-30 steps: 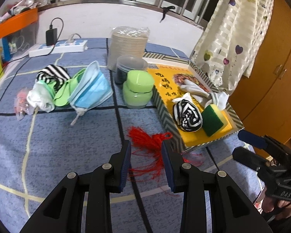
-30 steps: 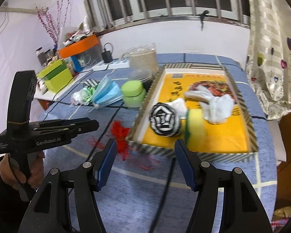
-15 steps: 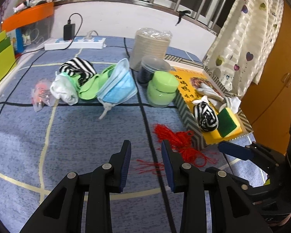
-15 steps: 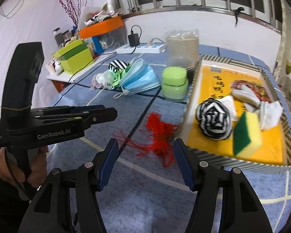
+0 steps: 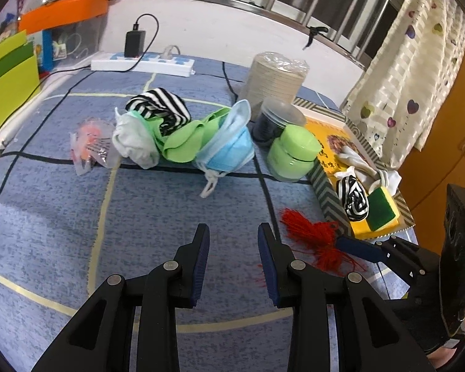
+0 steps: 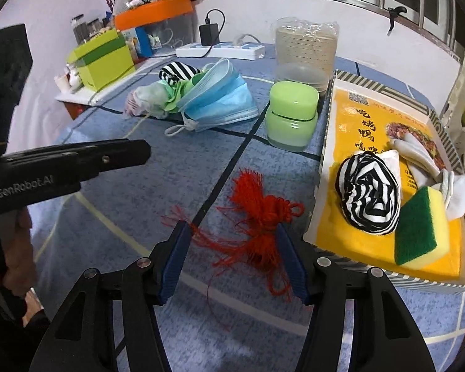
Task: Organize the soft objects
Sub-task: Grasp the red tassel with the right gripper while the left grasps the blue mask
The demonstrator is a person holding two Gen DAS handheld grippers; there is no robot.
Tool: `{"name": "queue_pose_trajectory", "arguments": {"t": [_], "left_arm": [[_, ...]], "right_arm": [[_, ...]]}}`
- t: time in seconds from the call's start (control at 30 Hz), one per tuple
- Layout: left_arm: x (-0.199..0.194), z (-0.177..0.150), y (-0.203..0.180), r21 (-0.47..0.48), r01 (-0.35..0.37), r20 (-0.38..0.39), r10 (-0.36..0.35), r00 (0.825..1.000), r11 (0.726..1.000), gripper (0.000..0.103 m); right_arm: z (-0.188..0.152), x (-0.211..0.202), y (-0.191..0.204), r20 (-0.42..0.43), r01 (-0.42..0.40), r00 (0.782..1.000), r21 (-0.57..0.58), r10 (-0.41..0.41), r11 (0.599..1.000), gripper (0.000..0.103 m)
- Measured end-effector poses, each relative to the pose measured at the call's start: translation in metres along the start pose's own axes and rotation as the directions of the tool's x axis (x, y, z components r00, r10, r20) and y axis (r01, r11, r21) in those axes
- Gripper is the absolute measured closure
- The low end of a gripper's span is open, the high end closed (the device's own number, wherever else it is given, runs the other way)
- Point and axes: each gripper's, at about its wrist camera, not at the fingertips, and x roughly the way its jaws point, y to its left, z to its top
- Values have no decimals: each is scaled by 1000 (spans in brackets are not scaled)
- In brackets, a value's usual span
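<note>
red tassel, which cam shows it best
Right wrist: the red tassel lies close and whole between the open right gripper's fingers. The left wrist view shows it smaller, off to the side, partly behind a fingertip.

both wrist views low over bedspread [image 5: 62,232], sharing red tassel [image 6: 257,217].

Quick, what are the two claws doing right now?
Left claw: open, holding nothing.
Right claw: open, around the red tassel, not gripping it.

The tabletop [image 6: 114,248] wears a matt, mottled blue cloth. The red tassel [image 6: 257,217] is loose thread. The sponge [image 6: 421,232] has a rough green scouring face. The green jar [image 6: 291,117] is glossy plastic.
</note>
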Motion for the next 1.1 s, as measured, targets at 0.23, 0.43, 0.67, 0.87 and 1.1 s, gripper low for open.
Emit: {"name": "queue_pose_trajectory", "arguments": {"t": [0.23, 0.43, 0.67, 0.87, 1.1], "left_arm": [[0, -1, 10, -20, 2, 0, -2, 1000, 1000, 72], [-3, -1, 19, -35, 2, 7, -2, 1000, 999, 72], [-5, 0, 26, -48, 3, 9, -2, 1000, 999, 72], [-4, 2, 28, -43, 3, 11, -2, 1000, 999, 72], [2, 19, 27, -34, 12, 27, -11, 1000, 999, 72]], "right_arm": [[8, 16, 5, -37, 7, 999, -18, -7, 1000, 45], [11, 18, 16, -39, -165, 986, -20, 164, 986, 45], [14, 26, 20, -46, -100, 994, -36, 98, 994, 51], [16, 35, 21, -55, -73, 996, -57, 70, 996, 77], [24, 14, 12, 23, -69, 997, -23, 70, 997, 77]]}}
